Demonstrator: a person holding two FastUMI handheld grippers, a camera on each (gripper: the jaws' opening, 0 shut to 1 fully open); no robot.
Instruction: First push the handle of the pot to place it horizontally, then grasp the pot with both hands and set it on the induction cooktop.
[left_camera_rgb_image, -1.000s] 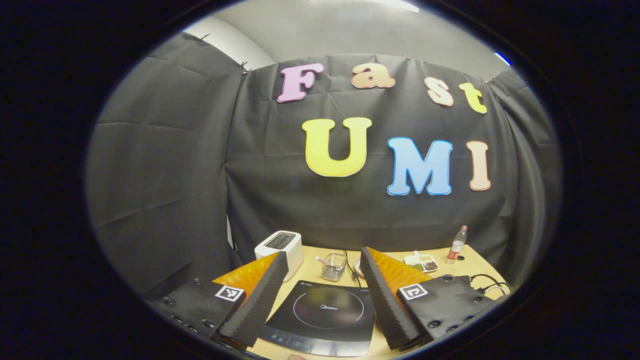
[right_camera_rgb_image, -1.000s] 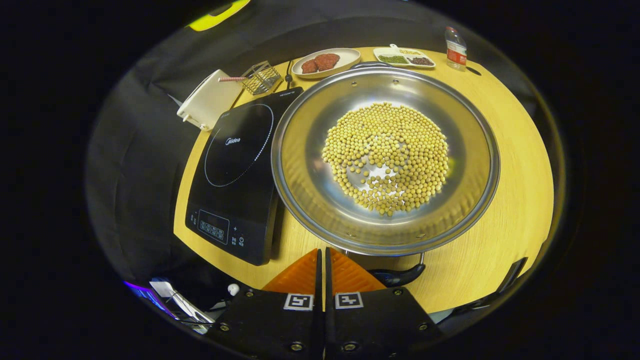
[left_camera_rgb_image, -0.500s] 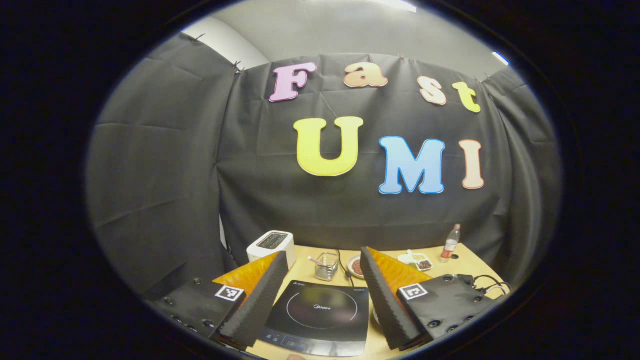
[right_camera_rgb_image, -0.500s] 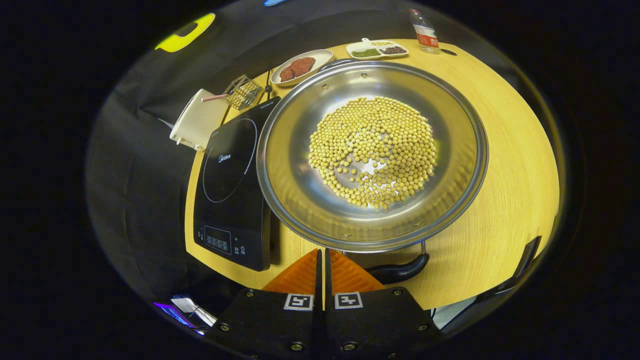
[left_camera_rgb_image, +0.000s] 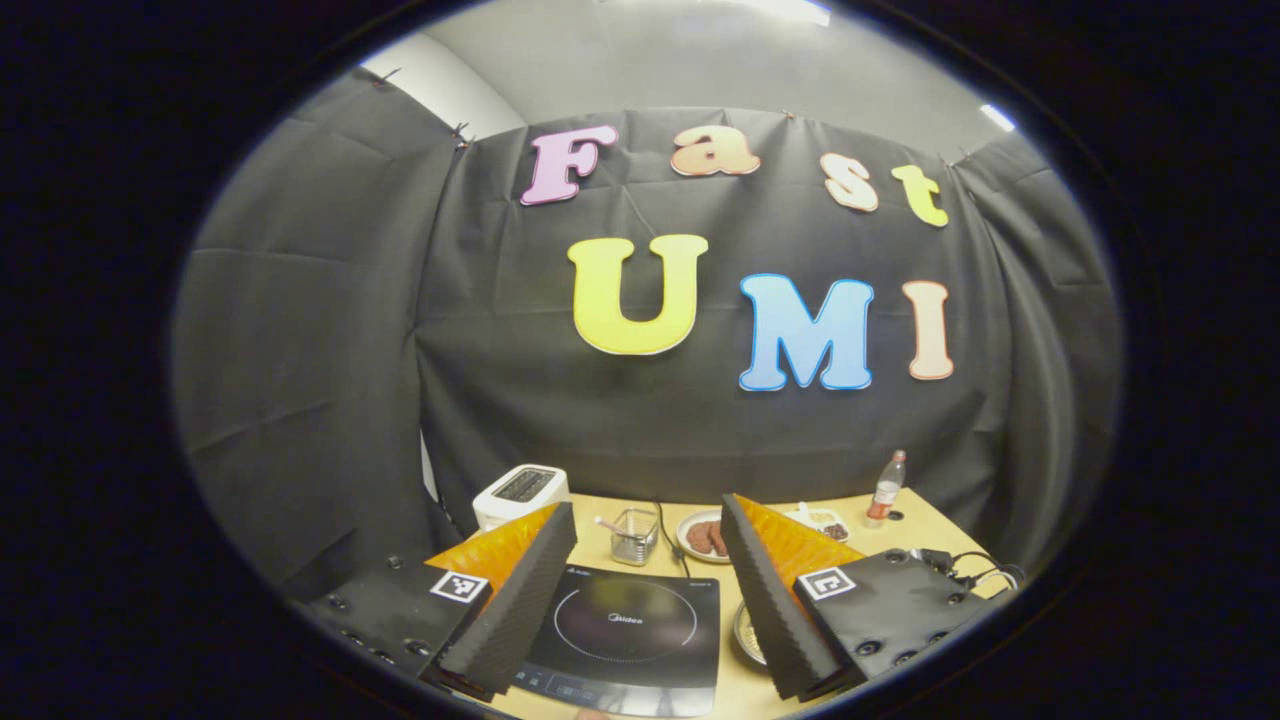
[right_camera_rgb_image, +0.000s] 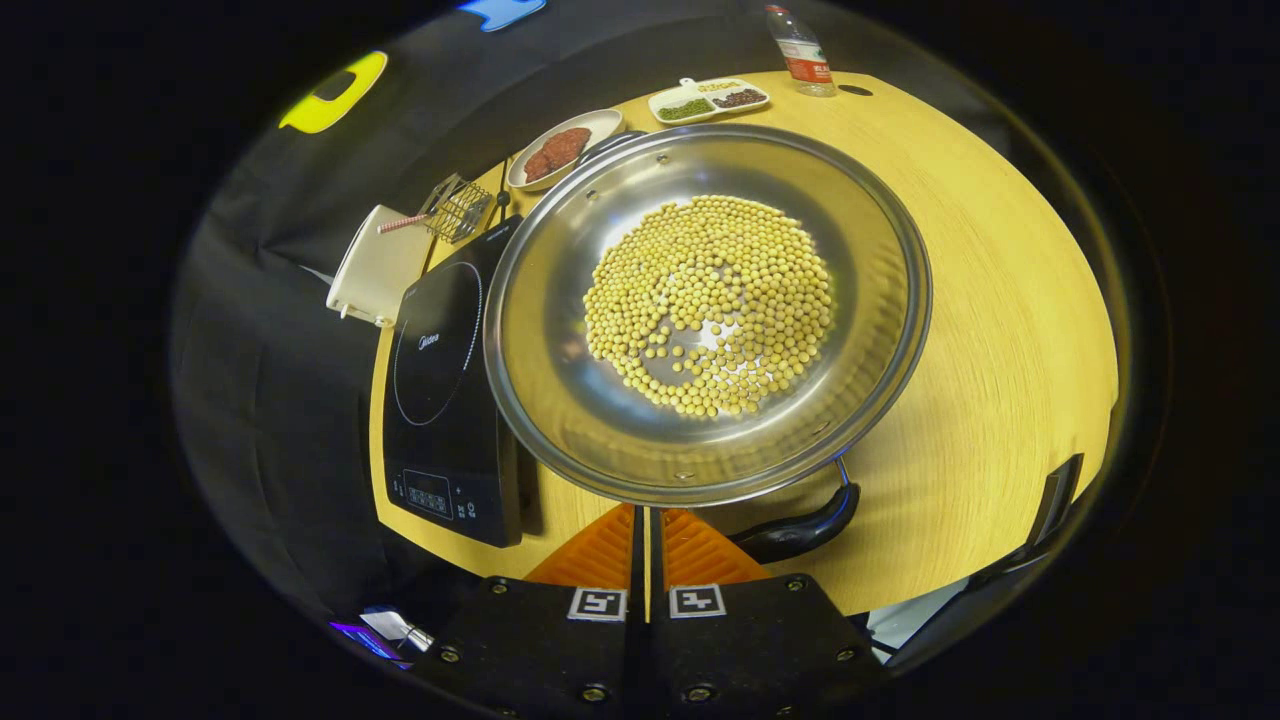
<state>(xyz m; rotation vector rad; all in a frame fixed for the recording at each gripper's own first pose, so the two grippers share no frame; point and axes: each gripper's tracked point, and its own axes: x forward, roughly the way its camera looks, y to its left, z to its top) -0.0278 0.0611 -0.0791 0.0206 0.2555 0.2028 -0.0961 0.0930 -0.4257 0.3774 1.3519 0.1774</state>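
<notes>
Now | left gripper (left_camera_rgb_image: 648, 560) apart | right gripper (right_camera_rgb_image: 645, 520) together | toaster (right_camera_rgb_image: 375, 272) beside cooktop (right_camera_rgb_image: 445, 370)

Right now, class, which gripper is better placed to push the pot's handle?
Right. The right gripper, its fingers closed, sits beside the handle below the pot. The left gripper is open above the cooktop.
</notes>
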